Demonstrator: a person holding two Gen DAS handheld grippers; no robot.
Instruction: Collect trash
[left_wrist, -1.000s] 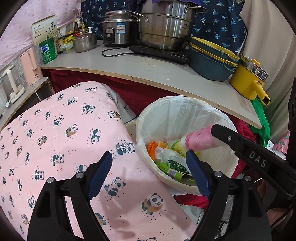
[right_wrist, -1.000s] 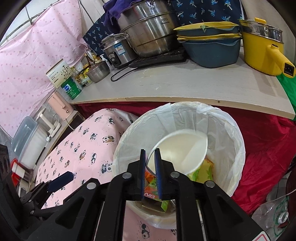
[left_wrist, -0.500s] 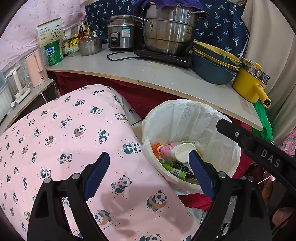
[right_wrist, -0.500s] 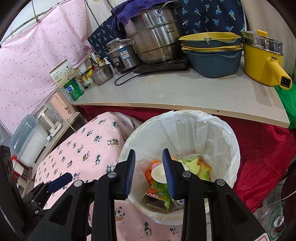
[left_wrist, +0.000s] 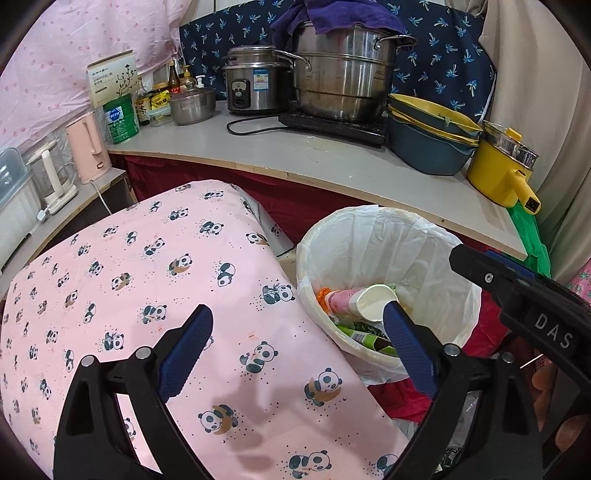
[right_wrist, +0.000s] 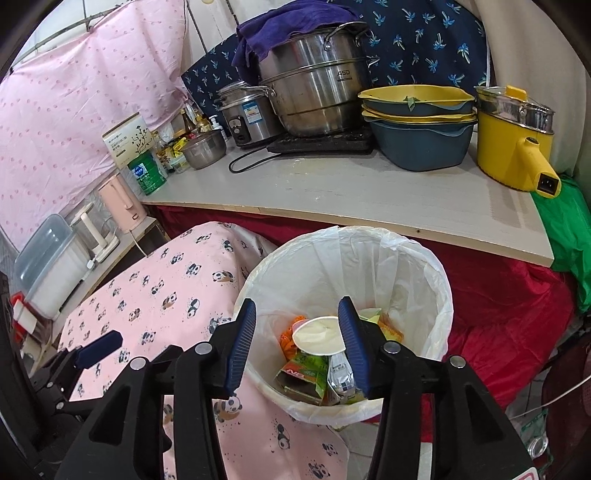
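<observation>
Cup's in, both grippers released.
Lift your right gripper (right_wrist: 297, 325) straight up off the bin (right_wrist: 436, 280); paper cup (right_wrist: 319, 332) lies inside; left gripper (left_wrist: 297, 325) empty.

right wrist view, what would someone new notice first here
The white-lined trash bin sits dead centre below the counter, a paper cup lying on top of wrappers inside. The open right gripper hangs just above it, holding nothing. Left of the bin spreads the pink panda-print cloth, and a big steel steamer pot looms on the counter behind.
</observation>
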